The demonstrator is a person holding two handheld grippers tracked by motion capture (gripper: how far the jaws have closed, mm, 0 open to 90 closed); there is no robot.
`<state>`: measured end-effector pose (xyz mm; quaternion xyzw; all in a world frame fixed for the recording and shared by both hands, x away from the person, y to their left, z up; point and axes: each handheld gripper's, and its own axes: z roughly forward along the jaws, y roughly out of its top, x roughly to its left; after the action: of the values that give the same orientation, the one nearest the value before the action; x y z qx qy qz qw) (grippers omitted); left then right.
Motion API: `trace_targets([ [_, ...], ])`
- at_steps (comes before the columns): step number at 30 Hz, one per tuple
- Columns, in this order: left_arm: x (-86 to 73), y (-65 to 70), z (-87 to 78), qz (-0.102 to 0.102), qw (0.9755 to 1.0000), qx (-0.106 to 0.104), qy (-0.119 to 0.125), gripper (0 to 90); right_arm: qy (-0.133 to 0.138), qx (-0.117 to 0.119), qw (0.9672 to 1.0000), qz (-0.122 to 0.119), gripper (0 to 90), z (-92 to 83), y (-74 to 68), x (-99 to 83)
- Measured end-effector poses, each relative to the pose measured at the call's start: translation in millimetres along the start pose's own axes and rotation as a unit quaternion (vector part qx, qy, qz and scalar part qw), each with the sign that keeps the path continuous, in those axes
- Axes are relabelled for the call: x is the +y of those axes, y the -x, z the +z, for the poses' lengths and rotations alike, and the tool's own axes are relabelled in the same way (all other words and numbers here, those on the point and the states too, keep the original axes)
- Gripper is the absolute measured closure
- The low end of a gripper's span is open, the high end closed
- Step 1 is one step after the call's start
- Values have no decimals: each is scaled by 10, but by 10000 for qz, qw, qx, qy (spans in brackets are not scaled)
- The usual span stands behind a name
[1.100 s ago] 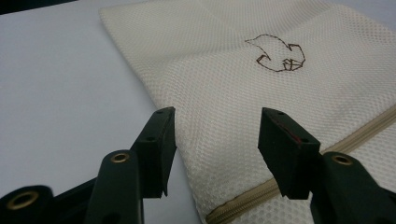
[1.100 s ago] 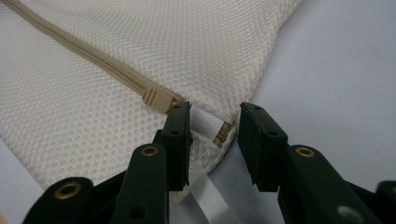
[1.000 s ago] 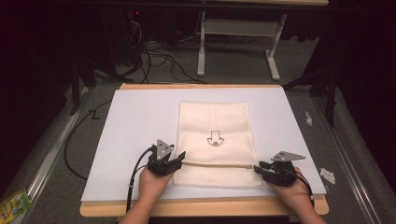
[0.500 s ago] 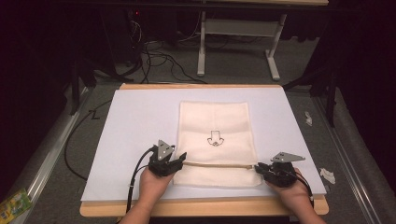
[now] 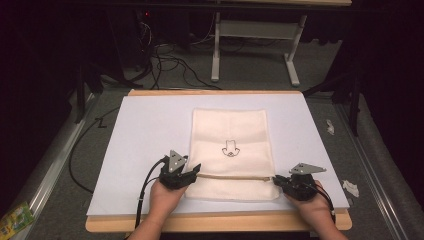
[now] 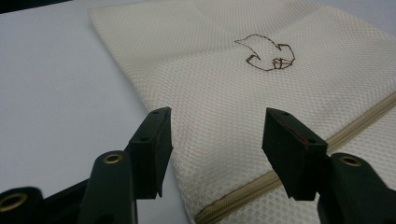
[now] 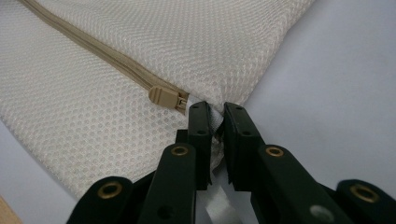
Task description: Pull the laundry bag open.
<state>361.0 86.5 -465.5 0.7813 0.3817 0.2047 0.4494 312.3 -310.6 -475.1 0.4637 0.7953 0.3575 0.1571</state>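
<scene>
The cream mesh zipper bag [image 5: 231,150] lies flat mid-sheet on the white mat [image 5: 140,130], bearing a small brown stitched outline [image 6: 267,52] and no readable writing. At the bag's zipper [image 7: 93,49], the left gripper [image 6: 215,140] stands wide open, empty; the right gripper [image 7: 215,122] pinches the white tab beside the zipper pull [image 7: 164,97]. Nothing has shifted since before.

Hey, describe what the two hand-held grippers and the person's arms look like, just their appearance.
Both are black. The left hand-held gripper and the right hand-held gripper each carry a grey three-cornered plate on top and trail a black cable. Up close, the jaws are blocky black pads with small holes, on arms with brass-coloured rivets. The forearms are bare, with no sleeves visible.
</scene>
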Motion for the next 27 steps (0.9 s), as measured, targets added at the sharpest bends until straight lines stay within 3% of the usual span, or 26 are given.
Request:
trace_targets([
  [10, -5, 26, 11, 97, 9999, -3, 70, 368, 44, 22, 10000, -52, 839, -16, -20, 11],
  [27, 2, 81, -2, -42, 9994, -206, 260, 359, 237, 94, 9996, -88, 841, -76, -10, 48],
])
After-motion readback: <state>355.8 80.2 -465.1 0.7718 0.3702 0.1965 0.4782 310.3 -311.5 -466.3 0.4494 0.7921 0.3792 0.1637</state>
